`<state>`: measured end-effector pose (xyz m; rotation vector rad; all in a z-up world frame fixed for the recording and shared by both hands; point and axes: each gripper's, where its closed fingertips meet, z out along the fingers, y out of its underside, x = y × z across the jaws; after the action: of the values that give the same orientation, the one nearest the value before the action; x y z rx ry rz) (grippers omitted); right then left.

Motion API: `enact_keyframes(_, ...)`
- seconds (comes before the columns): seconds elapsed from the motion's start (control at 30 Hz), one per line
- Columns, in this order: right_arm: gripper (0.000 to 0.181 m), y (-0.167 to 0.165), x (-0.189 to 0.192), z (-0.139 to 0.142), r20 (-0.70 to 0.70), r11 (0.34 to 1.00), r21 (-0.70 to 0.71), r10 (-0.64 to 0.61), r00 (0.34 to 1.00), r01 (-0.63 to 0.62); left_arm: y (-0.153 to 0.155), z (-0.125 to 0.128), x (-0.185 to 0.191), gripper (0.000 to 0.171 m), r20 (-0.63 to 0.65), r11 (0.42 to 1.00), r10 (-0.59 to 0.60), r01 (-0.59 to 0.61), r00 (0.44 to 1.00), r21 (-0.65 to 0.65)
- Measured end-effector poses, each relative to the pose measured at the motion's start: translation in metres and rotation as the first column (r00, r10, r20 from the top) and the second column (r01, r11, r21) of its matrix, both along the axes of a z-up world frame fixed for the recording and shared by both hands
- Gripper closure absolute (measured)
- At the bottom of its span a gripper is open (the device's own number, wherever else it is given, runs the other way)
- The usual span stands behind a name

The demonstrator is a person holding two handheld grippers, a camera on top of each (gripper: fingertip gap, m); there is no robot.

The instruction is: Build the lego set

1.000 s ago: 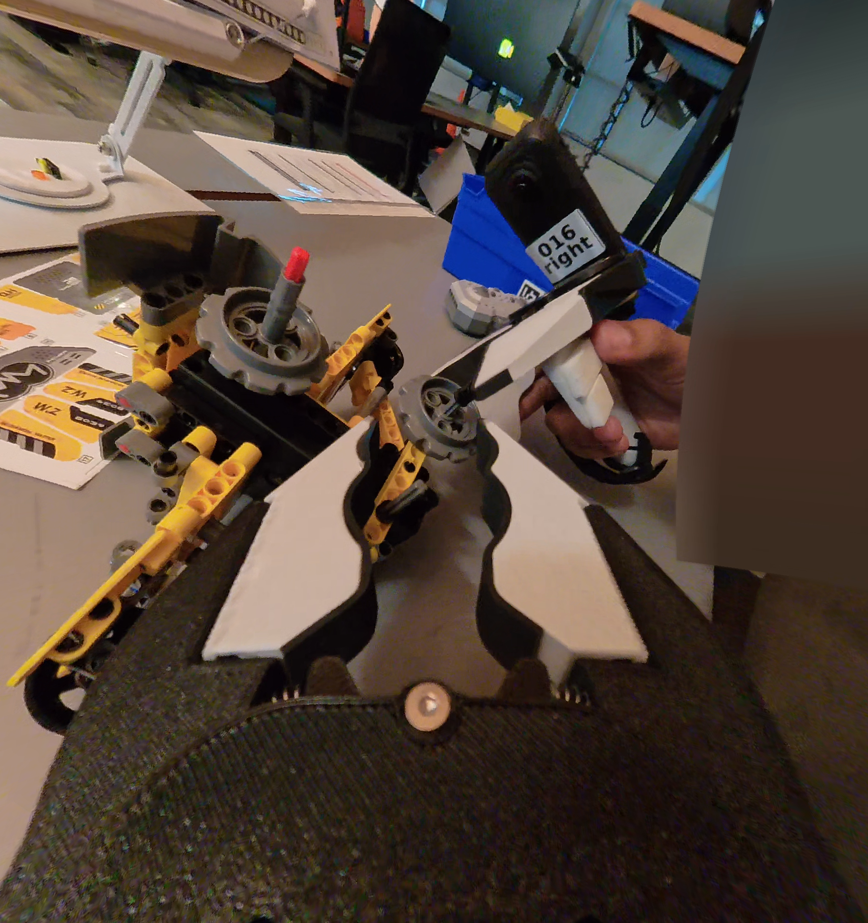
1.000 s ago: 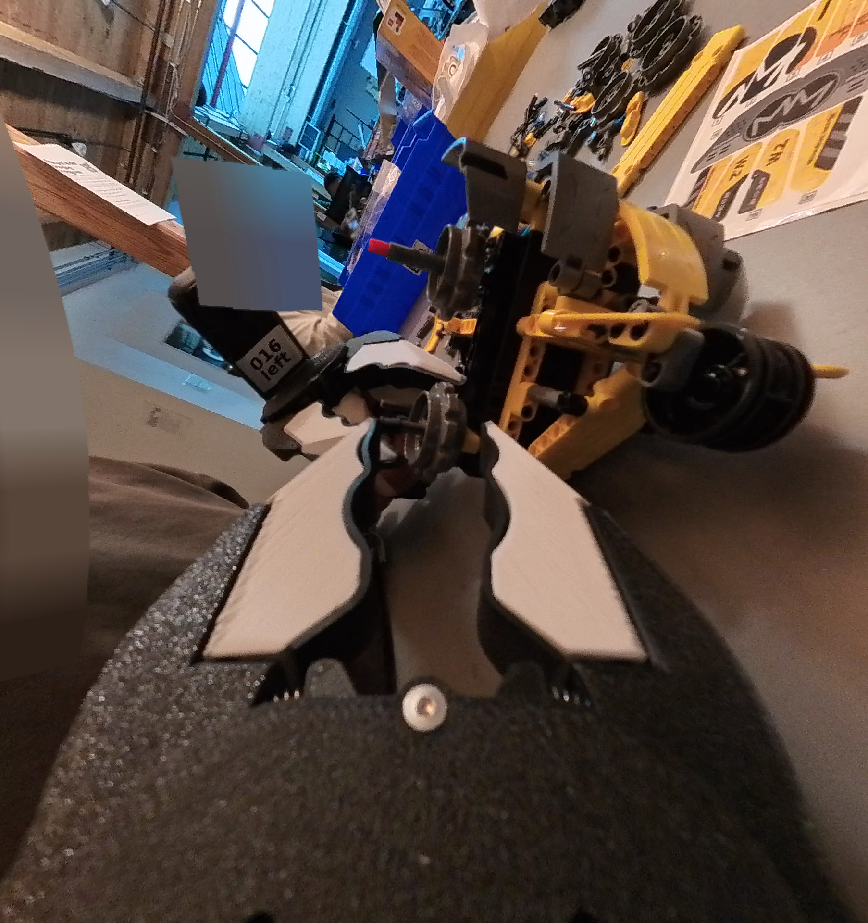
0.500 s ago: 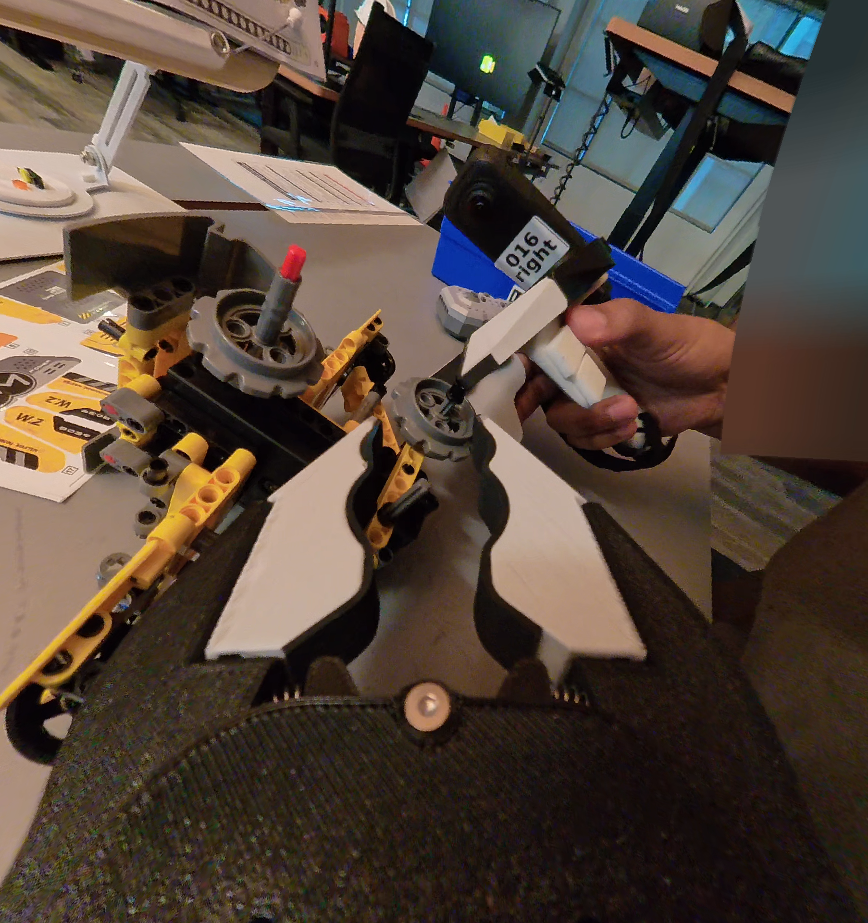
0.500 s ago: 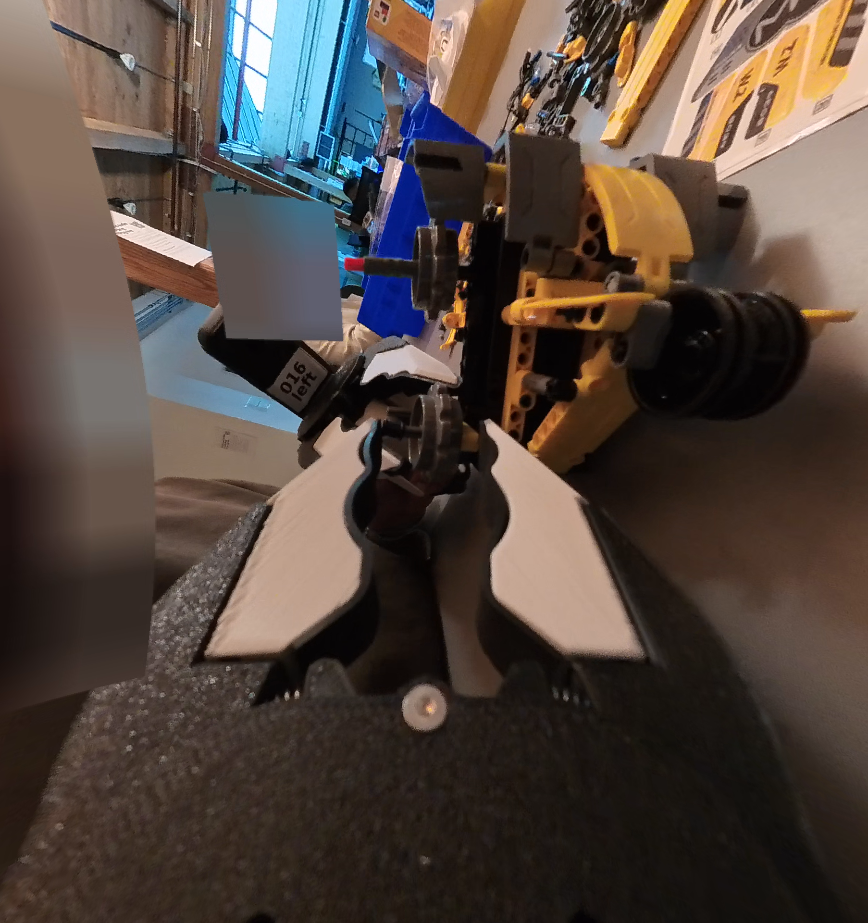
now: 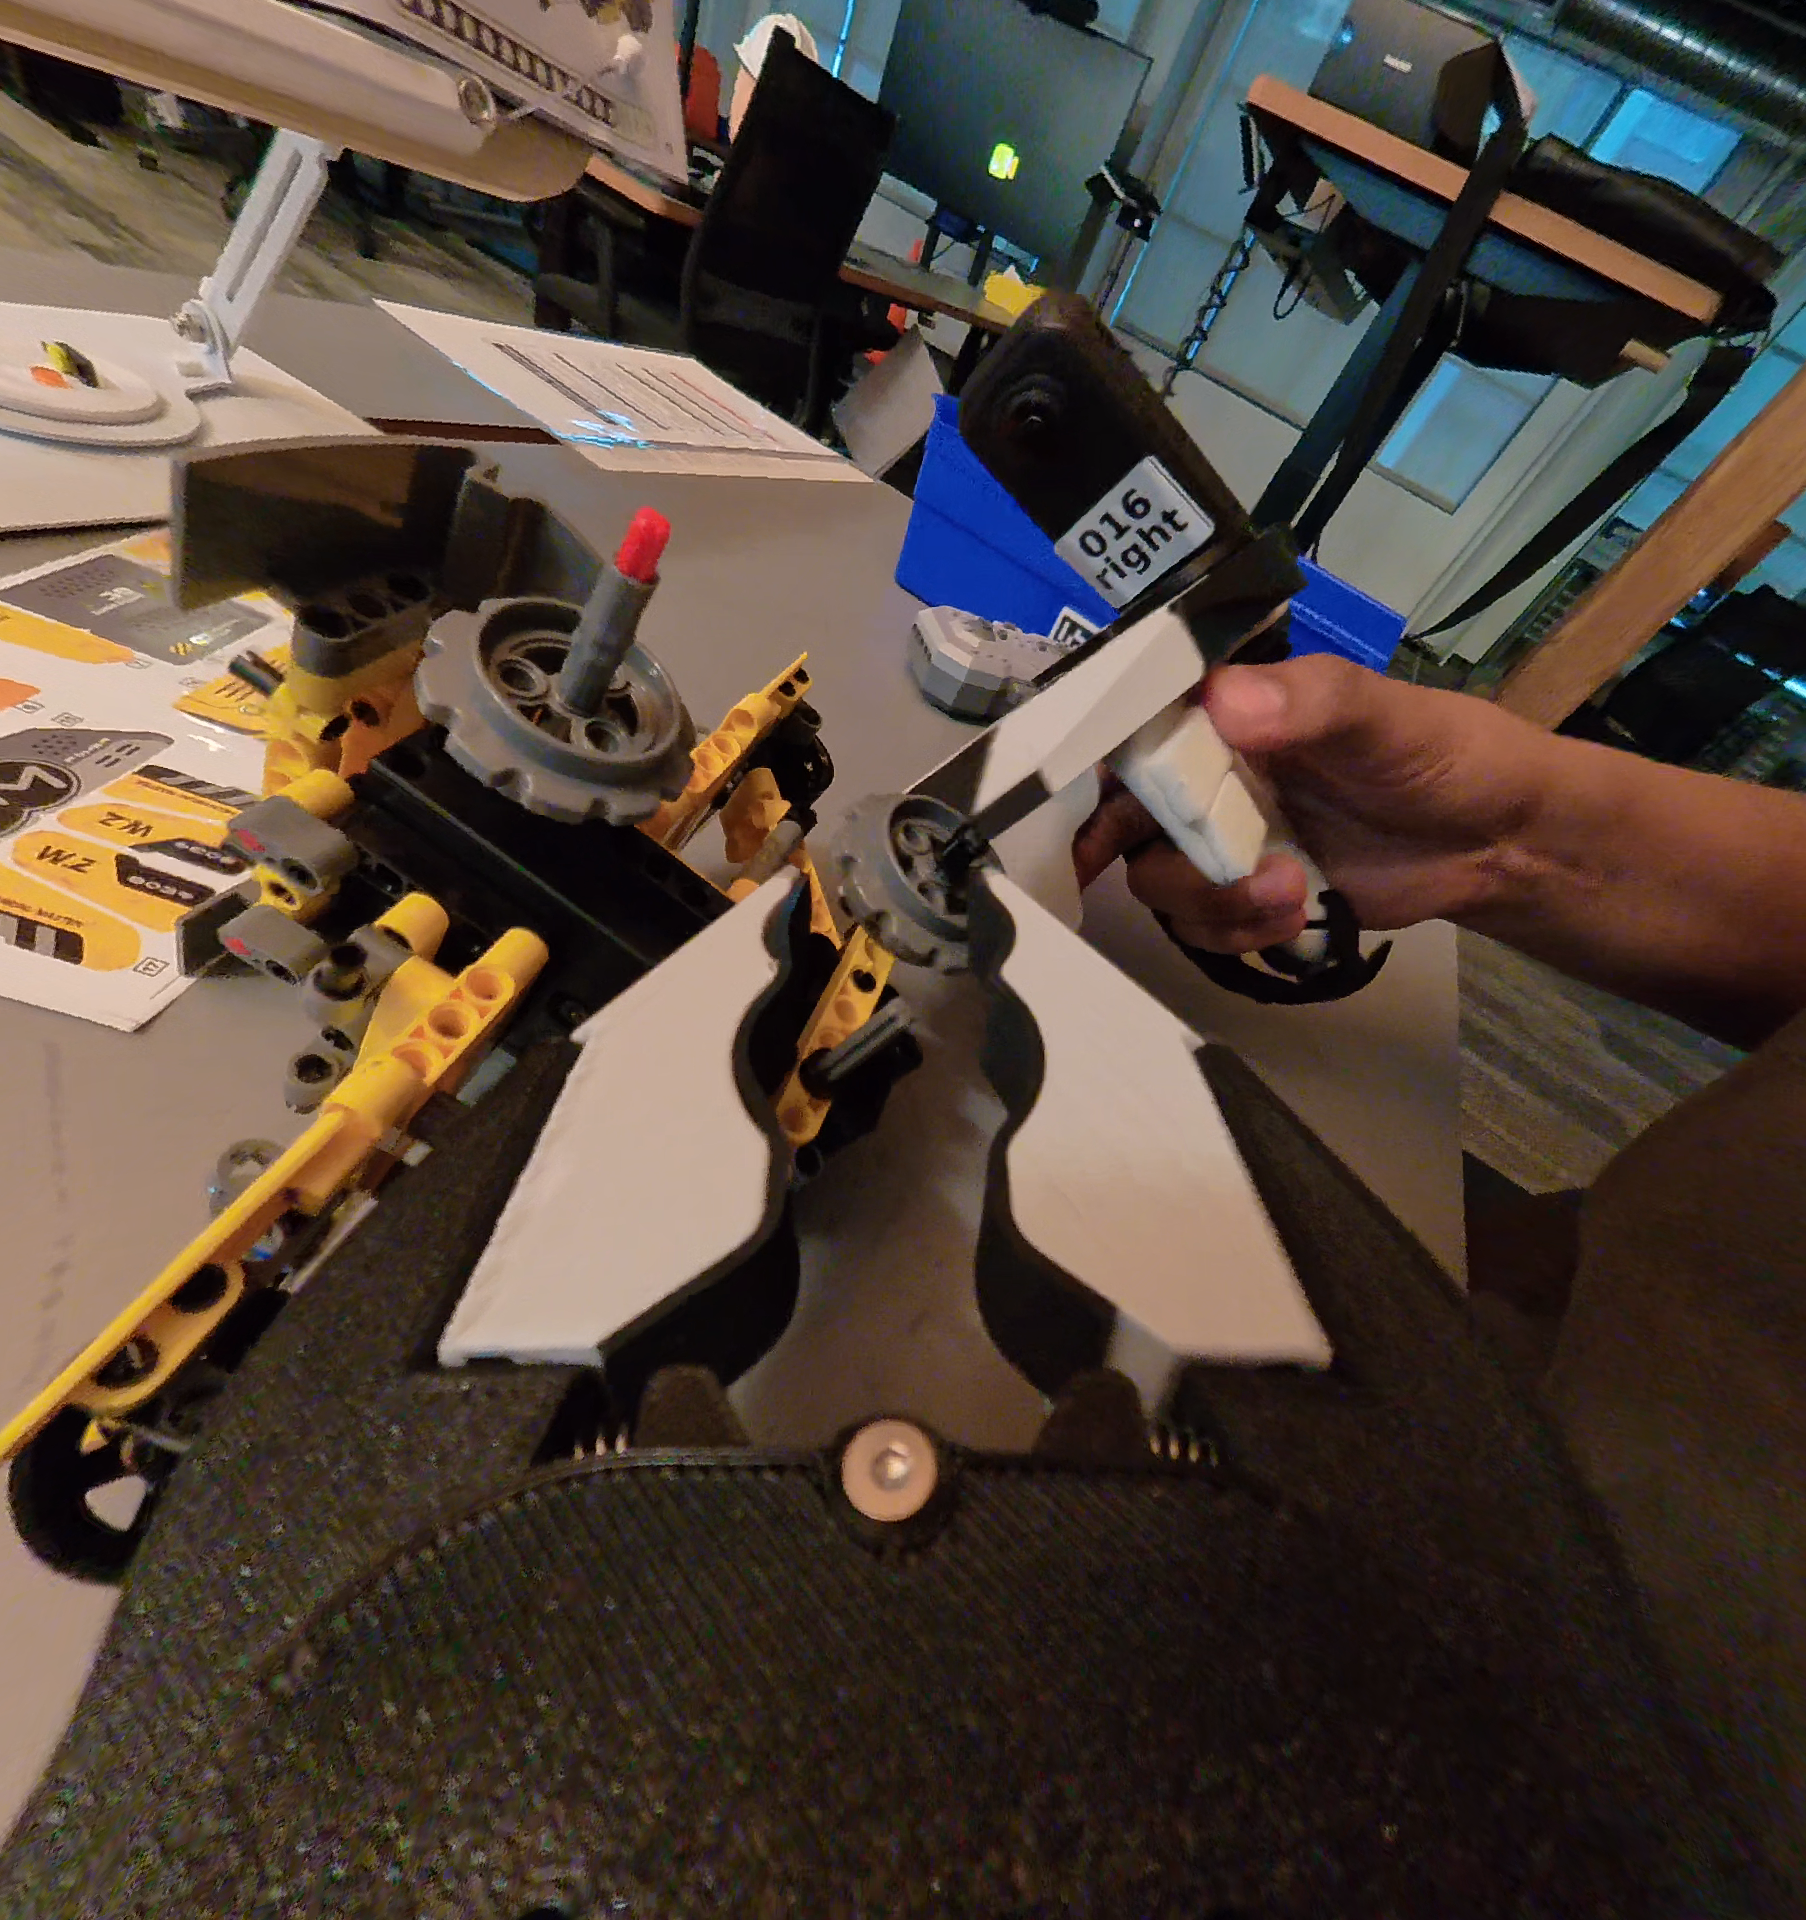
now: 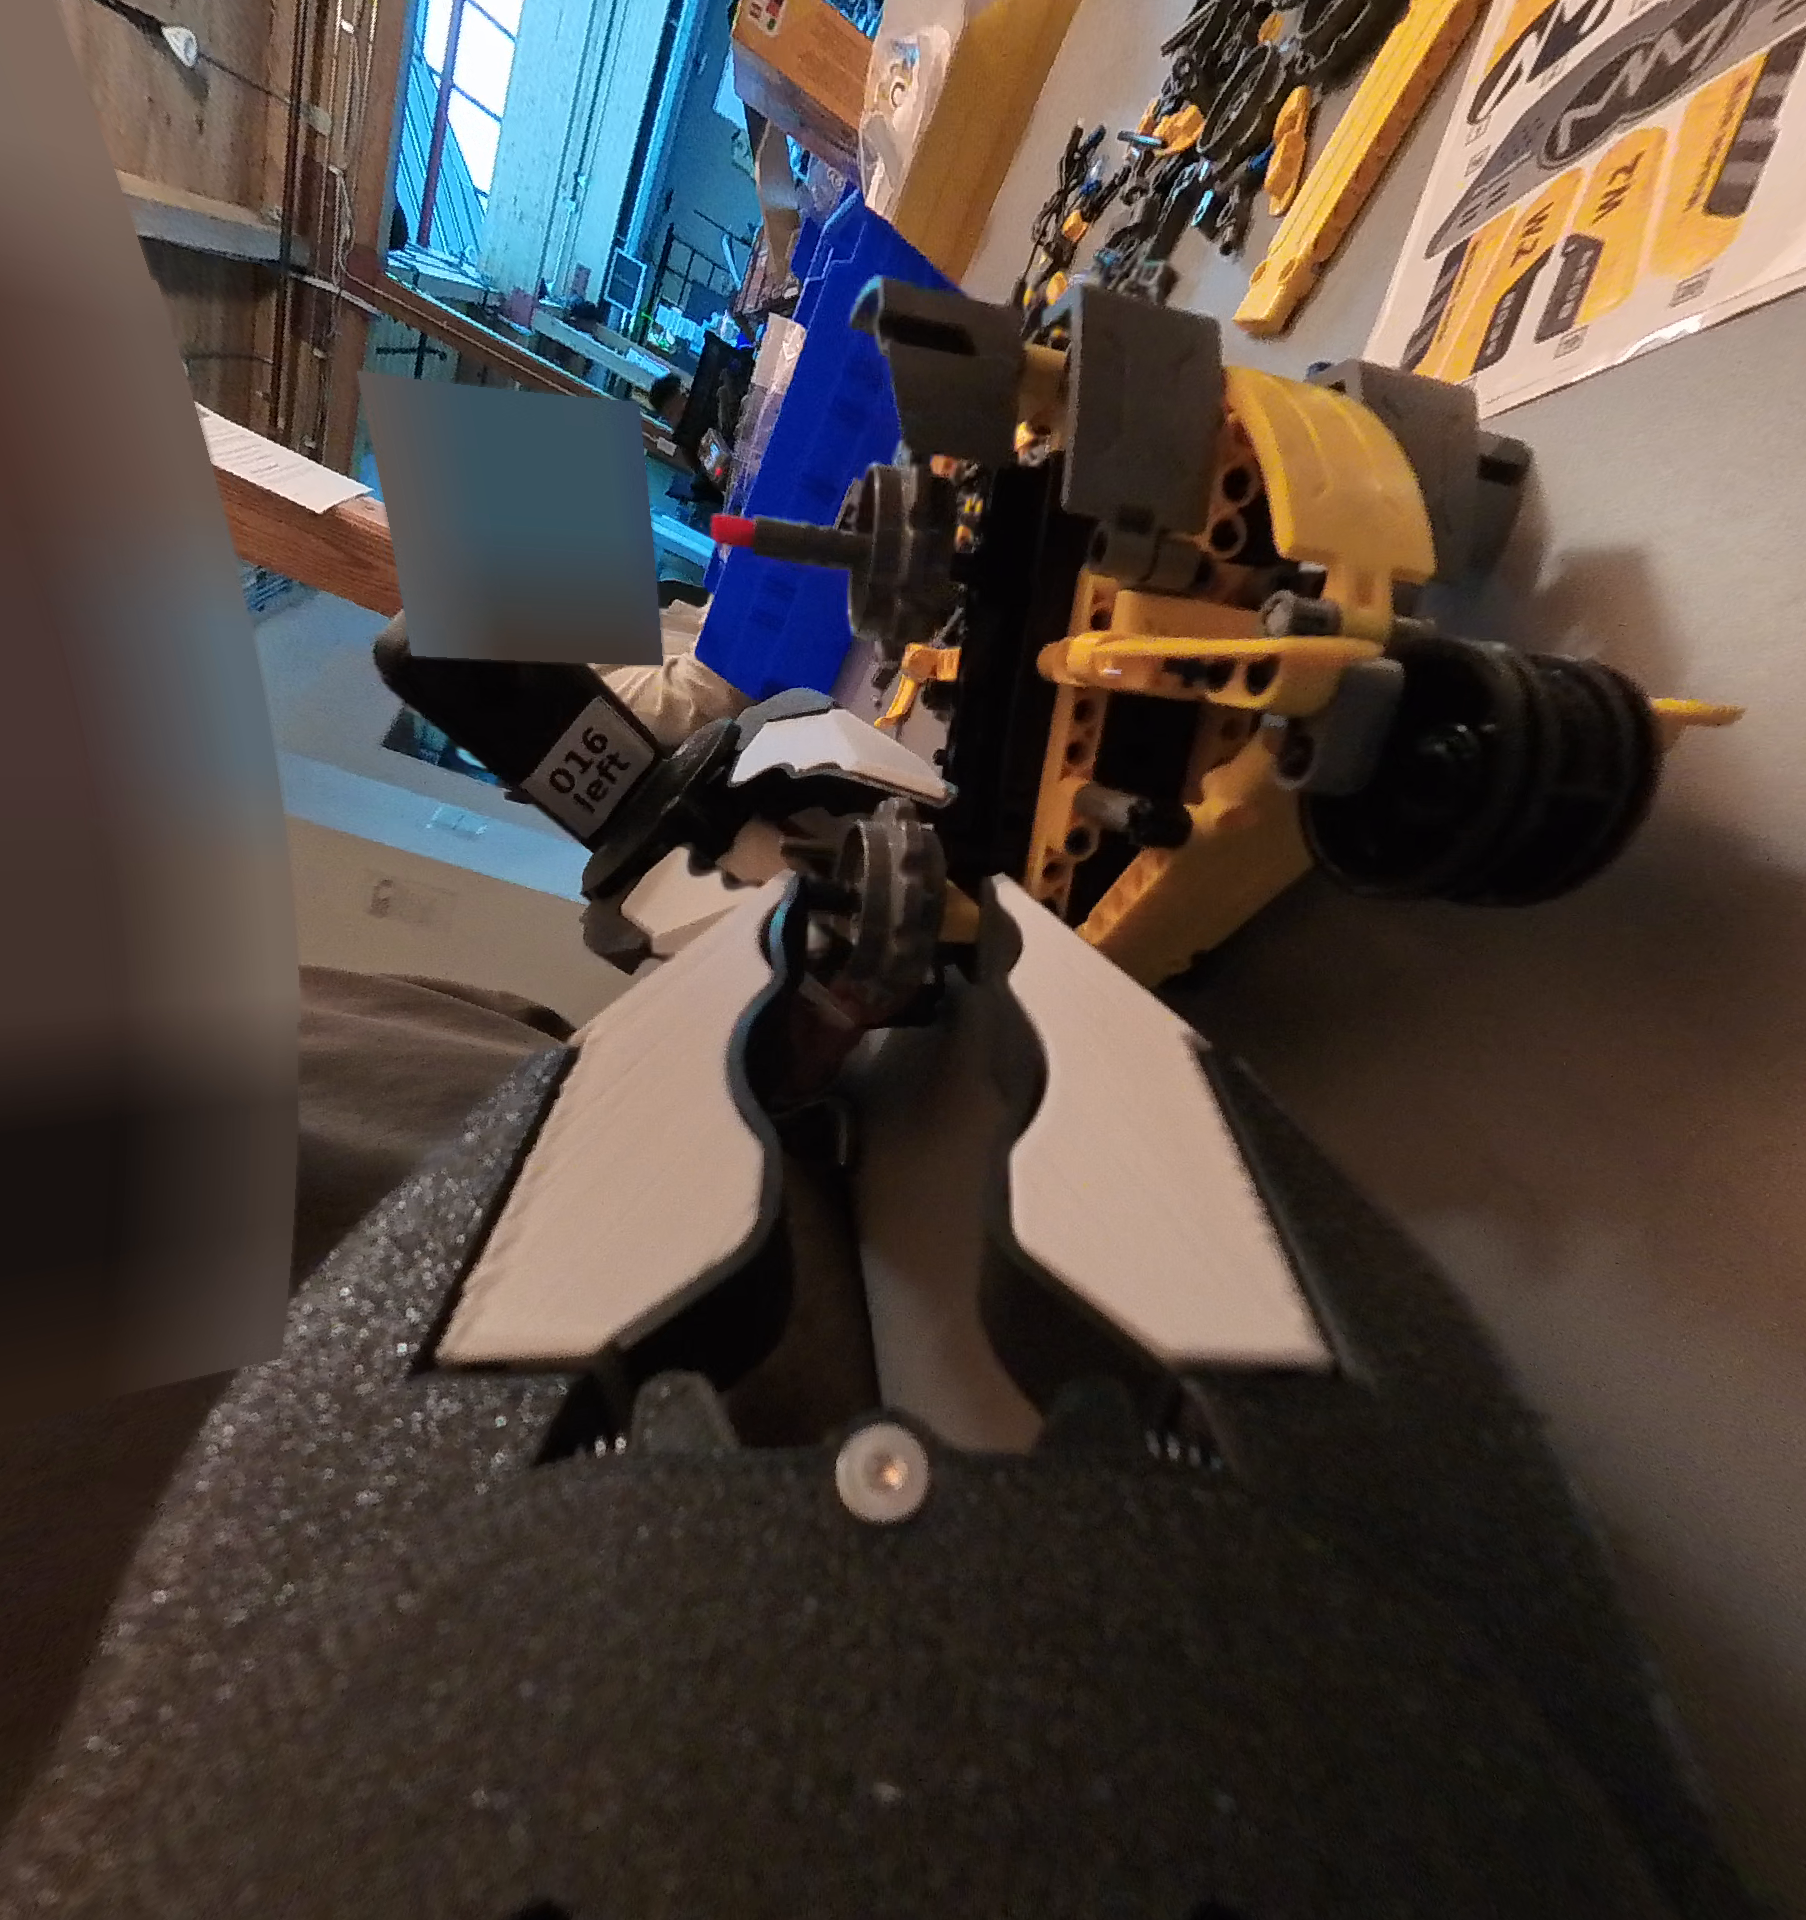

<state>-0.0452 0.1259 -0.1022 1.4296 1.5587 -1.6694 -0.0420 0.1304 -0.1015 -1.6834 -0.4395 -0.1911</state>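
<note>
Subject: a yellow and black building-block vehicle (image 5: pixel 525 862) lying on its side on the grey counter (image 5: pixel 99 1122), beside a sticker sheet (image 5: pixel 47 831).

Change: slight. Compared with the frames a second back, the right tool (image 6: pixel 888 909) keeps its tip at the hub of the small grey wheel (image 5: pixel 909 883). Only its handle and the hand (image 5: pixel 1346 810) on it have swung a little. The vehicle has barely shifted.

Left tool (image 5: pixel 894 914): jaws part-way apart, straddling a yellow beam and the small wheel. I cannot tell whether they clamp.

Right tool: jaws part-way apart, one finger at the black pin in the hub, the other behind the wheel. Grip not confirmed.

Obscured: contact faces on both tools are hidden by the wheel. The vehicle's underside is cut off by the left tool's body. The loose parts (image 6: pixel 1190 187) far along the counter are too small to identify. Grey patches mask areas of both views.
</note>
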Motion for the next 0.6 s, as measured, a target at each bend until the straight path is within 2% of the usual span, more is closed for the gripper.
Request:
enact_keyframes(0.1, 0.130, 0.0004, 0.0007, 0.0044, -0.005, 0.999, -0.049, 0.000, 1.000, 0.000, -0.0016, 0.0025, 0.0015, 0.140, 0.052, 0.999, -0.019, 0.017, 0.998, 0.040)
enact_keyframes(0.27, 0.136, 0.0032, 0.0019, 0.0056, -0.011, 0.995, -0.101, -0.008, 1.000, 0.007, -0.0030, 0.0082, 0.0023, 0.132, 0.150, 0.994, -0.044, 0.028, 0.988, 0.106)
enact_keyframes(0.43, 0.150, 0.0037, 0.0010, 0.0018, -0.022, 0.995, -0.098, -0.009, 1.000, 0.007, -0.0044, 0.0069, -0.0016, 0.140, 0.193, 0.993, -0.024, 0.001, 0.981, 0.114)
enact_keyframes(0.6, 0.151, 0.0041, 0.0010, 0.0018, -0.016, 0.992, -0.124, -0.003, 1.000, 0.001, -0.0046, 0.0069, -0.0032, 0.143, 0.217, 0.993, -0.017, -0.009, 0.976, 0.121)
